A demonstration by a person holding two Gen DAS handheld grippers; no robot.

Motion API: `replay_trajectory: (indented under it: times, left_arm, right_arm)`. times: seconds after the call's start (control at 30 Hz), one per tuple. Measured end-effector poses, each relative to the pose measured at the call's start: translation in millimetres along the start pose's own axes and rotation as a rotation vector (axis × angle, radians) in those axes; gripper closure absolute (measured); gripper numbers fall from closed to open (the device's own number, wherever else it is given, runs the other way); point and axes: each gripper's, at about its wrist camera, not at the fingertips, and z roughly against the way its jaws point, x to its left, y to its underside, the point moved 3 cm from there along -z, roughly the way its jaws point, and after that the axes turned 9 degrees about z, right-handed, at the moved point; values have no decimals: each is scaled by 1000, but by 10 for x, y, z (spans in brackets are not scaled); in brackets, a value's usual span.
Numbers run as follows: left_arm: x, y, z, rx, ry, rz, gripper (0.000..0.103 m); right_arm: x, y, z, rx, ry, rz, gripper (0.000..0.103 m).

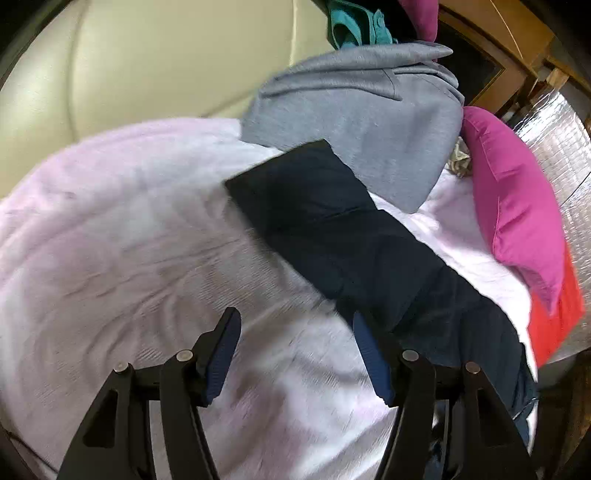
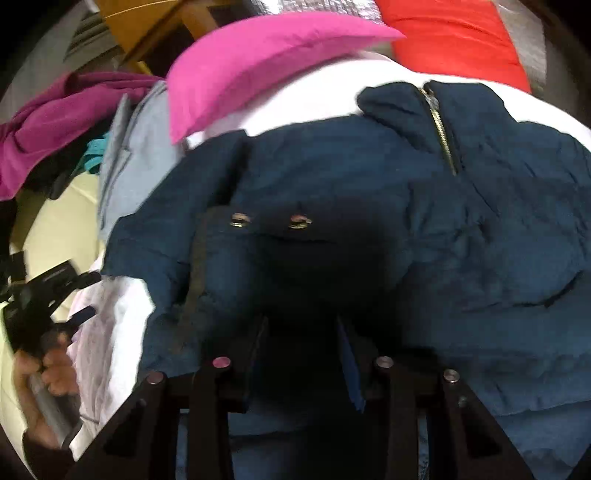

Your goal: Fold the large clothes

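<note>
Most of both views is filled by a pale pink-white bed cover point(image 1: 122, 229), spread over a surface in front of a cream padded backrest point(image 1: 147, 59). On the cover lies a dark navy padded jacket point(image 2: 424, 206). In the right wrist view it sits front side up, with a gold zipper point(image 2: 441, 129) running down from the collar and two metal snaps point(image 2: 271, 220) on a flap nearer the camera. In the left wrist view one navy sleeve point(image 1: 314, 206) stretches flat across the cover toward a grey garment point(image 1: 365, 114) that lies folded beyond it.

Beside the grey garment, a bright pink pillow point(image 1: 517, 210) leans at the edge of the cover, with a red pillow point(image 1: 554, 317) just next to it. Behind the grey garment is a heap of clothes, teal point(image 1: 354, 26) and magenta point(image 2: 62, 122) among them.

Over bare cover, just beside the sleeve, hangs the left gripper point(image 1: 295, 343), its two blue-padded fingers point(image 1: 221, 354) spread apart with nothing between them. From the right wrist camera that same tool appears at the left edge, gripped by the person's hand point(image 2: 48, 376).

Low over the jacket's lower front, pointing down at the dark fabric, is the right gripper point(image 2: 301, 332). Its fingers stand partly apart; the picture is dark and blurred there, so I cannot tell whether the pads press on any cloth.
</note>
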Motion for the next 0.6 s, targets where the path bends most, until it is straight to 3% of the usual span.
replay_trajectory:
  times: [0.17,0.23,0.33,0.43,0.6]
  left_arm:
    - [-34,-112,-241,39,99,66,45]
    - [-88,-147,-330,53,140,60,70]
    - [-216,-146,-314,44,174,33,89]
    - [-354,-102,-198,-11,155,-31,96]
    - [-880,123,276,-123,188,-227,98]
  right_arm:
    - [-110,71,300,-88,-17,-12,63]
    - [-191,137,456,-119,-26,-31,63]
    - [-290,191,563,-145,-25,-53,63]
    - [-401,204,655,-164,-12,-78,63]
    - [-640,292,903,-218,7,-147,63]
